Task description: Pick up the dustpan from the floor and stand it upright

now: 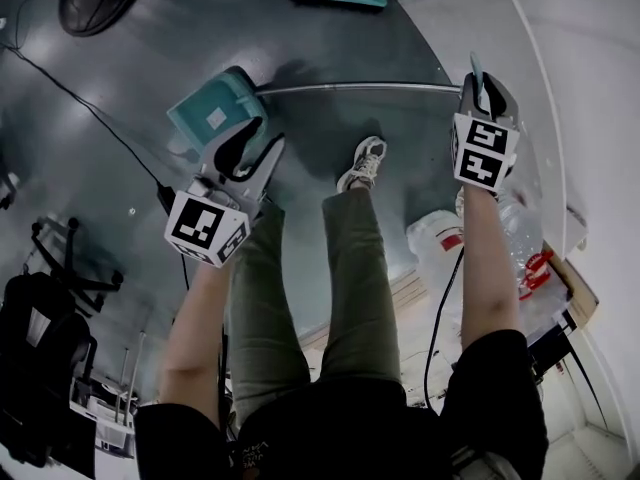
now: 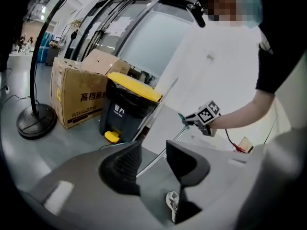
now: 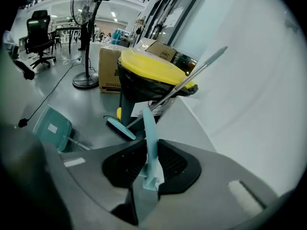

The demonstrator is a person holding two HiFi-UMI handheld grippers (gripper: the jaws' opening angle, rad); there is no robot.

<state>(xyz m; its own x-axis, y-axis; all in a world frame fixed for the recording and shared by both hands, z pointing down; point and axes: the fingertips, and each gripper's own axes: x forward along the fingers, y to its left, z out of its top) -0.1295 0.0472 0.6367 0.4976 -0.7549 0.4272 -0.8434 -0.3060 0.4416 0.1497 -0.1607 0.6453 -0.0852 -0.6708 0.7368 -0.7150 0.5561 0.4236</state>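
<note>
The teal dustpan (image 1: 212,116) hangs a little above the grey floor, its pan at the left and its long metal pole (image 1: 360,87) running right. My right gripper (image 1: 478,80) is shut on the teal grip at the pole's end (image 3: 148,147), and the pan (image 3: 52,128) shows low at the left of the right gripper view. My left gripper (image 1: 250,153) is beside the pan, on the side nearer me, and does not touch it. Its jaws stand open and empty (image 2: 152,159); the pole (image 2: 175,137) passes beyond them toward the right gripper (image 2: 189,121).
A black bin with a yellow lid (image 3: 144,80) stands by the white wall (image 1: 560,68), and a teal-headed broom (image 3: 120,127) leans on it. A cardboard box (image 2: 76,97) and a fan stand (image 2: 36,121) are close by. My own shoe (image 1: 363,163) is under the pole.
</note>
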